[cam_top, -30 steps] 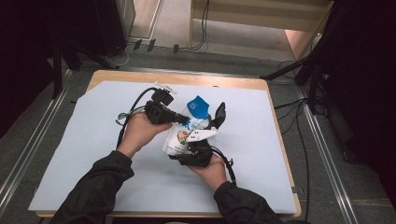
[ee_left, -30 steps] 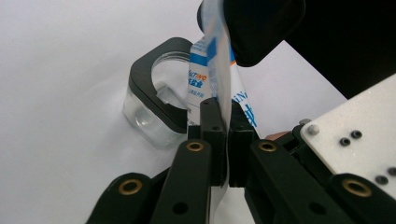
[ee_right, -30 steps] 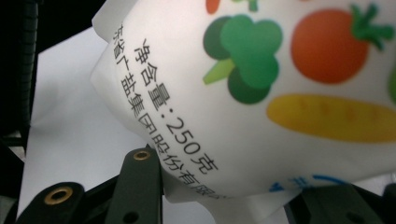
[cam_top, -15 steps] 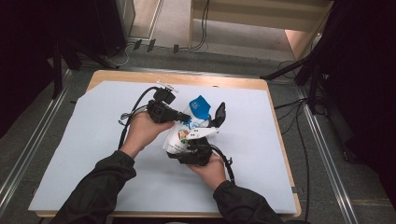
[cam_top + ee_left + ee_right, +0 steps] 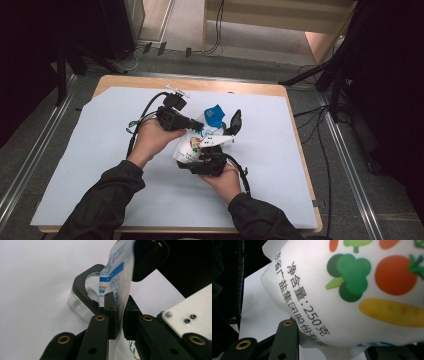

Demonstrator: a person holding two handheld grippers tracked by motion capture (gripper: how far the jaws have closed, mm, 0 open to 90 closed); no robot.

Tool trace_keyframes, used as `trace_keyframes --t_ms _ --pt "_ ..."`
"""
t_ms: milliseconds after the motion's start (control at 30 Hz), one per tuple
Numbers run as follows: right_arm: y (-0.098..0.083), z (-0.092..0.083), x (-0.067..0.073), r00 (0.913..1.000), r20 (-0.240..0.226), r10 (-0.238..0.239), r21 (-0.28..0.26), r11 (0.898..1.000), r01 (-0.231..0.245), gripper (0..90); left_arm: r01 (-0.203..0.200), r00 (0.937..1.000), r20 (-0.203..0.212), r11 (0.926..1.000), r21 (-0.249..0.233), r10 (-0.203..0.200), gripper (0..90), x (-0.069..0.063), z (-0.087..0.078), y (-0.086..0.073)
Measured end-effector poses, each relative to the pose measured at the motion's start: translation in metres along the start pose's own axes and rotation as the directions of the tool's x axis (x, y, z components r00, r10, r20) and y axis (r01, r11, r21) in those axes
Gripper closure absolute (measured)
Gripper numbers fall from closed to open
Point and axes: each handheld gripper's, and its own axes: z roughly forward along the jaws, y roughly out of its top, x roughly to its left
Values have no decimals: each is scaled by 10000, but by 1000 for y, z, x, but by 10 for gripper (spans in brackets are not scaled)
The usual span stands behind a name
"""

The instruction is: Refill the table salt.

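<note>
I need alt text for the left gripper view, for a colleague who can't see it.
The left gripper has its two black jaws shut on the thin edge of a white bag with blue print, over a white table cover. Beyond the bag lies a black clip with a clear part, and the right gripper's black jaw tip crosses the top.
</note>
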Motion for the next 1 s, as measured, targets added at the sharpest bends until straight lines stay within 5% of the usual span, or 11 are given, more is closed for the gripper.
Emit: trace_keyframes --t_ms 367,700,1000 --pt "3 1 0 10000 -5 18 7 10000 -18 617 88 10000 -21 9999 77 -88 895 0 2 4" --pt "0 0 0 9995 -223 238 -225 9995 -243 626 -74 9998 167 9999 88 72 780 -2 1 2" --pt "1 -1 -2 9984 -378 412 -365 9984 -426 627 76 9997 213 10000 21 -76 783 1 2 4"
